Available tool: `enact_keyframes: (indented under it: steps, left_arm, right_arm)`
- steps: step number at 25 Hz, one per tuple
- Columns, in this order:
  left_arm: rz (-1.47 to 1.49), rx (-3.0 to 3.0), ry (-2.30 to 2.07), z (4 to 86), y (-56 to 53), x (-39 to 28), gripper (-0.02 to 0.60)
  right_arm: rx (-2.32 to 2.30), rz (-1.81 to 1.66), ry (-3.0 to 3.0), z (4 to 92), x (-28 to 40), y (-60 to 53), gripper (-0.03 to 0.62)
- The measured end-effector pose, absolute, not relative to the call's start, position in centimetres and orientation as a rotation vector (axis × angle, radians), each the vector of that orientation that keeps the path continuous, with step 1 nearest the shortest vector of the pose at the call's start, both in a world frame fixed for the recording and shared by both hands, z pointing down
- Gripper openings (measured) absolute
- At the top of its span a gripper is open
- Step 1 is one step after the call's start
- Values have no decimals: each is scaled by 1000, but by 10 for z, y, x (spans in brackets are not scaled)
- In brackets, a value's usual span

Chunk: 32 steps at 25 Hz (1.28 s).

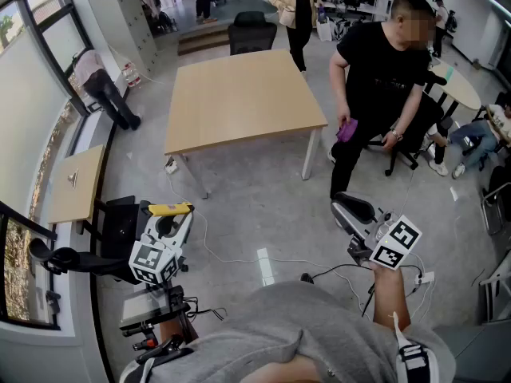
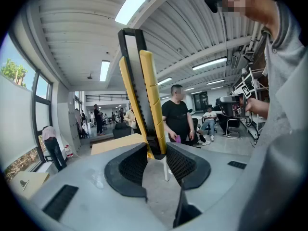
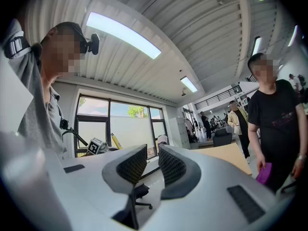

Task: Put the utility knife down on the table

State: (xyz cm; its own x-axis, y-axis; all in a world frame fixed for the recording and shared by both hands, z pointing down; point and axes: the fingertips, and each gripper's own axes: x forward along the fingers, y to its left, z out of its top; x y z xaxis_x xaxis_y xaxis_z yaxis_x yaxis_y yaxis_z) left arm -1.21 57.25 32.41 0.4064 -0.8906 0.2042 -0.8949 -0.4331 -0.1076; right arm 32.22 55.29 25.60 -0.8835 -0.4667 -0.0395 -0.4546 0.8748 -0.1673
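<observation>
The utility knife [image 2: 142,93], yellow and black, is clamped in the left gripper [image 2: 156,161]. Its lower end sits between the two ribbed pads and its body rises toward 12 o'clock, leaning slightly to 11. The jaws are parted only by the width of the knife and press on it from both sides. In the head view the knife [image 1: 170,209] shows as a short yellow bar at about 8 o'clock, lying across the tip of the left gripper [image 1: 171,215], held in the air well short of the wooden table [image 1: 239,94] at 12 o'clock.

The right gripper [image 1: 352,211] hangs at 4 o'clock, with the person's bare forearm [image 1: 388,294] reaching up to it from the bottom edge. Its own view shows the right gripper [image 3: 152,165] with the jaws nearly together, a narrow gap between the pads and nothing in it.

Only the head view shows the tabletop bare and a person in a black shirt [image 1: 382,70] beside it at 2 o'clock. The right gripper view alone catches the windows [image 3: 118,124] at 9 o'clock.
</observation>
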Motion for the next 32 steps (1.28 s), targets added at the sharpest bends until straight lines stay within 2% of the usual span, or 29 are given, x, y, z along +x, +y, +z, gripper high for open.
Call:
enact_keyframes:
  steps: [5,23,32]
  left_arm:
    - [346,2611,-1661,331,587,-4,123]
    - [253,2568,-1676,350,633,-56,123]
    - [285,2537,-1673,355,619,-41,123]
  right_arm:
    - [-742,-231,2968,260,329,558,78]
    - [-725,-254,2969,249,275,587,79]
    - [-804,-273,2948,260,306,562,80]
